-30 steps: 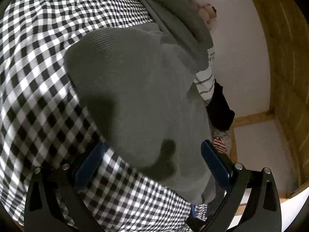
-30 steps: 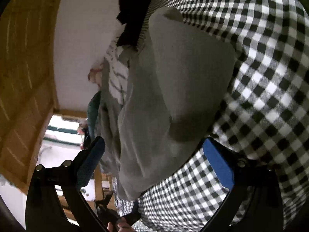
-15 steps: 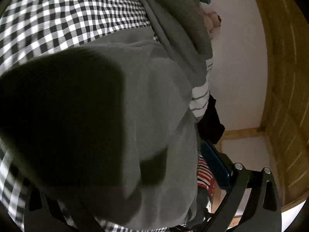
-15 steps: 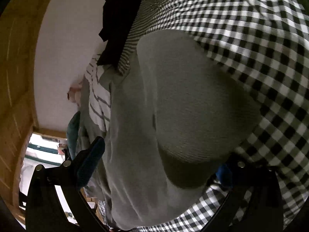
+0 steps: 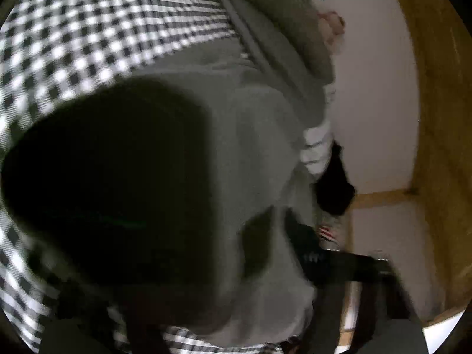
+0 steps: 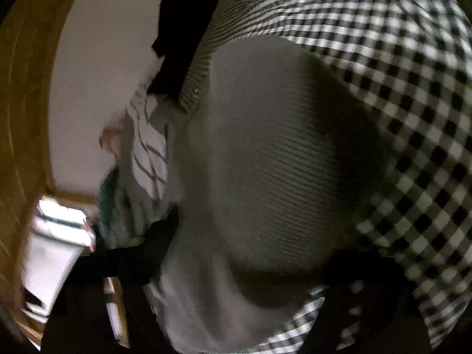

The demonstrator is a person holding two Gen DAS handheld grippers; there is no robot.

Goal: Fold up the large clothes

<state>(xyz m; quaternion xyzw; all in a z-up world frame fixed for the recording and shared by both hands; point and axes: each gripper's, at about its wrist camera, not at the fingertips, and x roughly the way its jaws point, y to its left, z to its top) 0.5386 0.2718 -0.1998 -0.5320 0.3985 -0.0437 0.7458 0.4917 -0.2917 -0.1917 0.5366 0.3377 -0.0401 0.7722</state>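
A big gray sweater (image 6: 265, 162) lies on a black-and-white checked cloth (image 6: 413, 118). The right gripper (image 6: 250, 250) has one dark finger on each side of the sweater's thick fold. A striped shirt (image 6: 147, 153) and black clothes (image 6: 183, 29) lie behind.

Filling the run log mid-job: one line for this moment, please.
stage: folding | grey garment on checkered cloth | left gripper: over garment, blurred | right gripper: same | grip state: unclear
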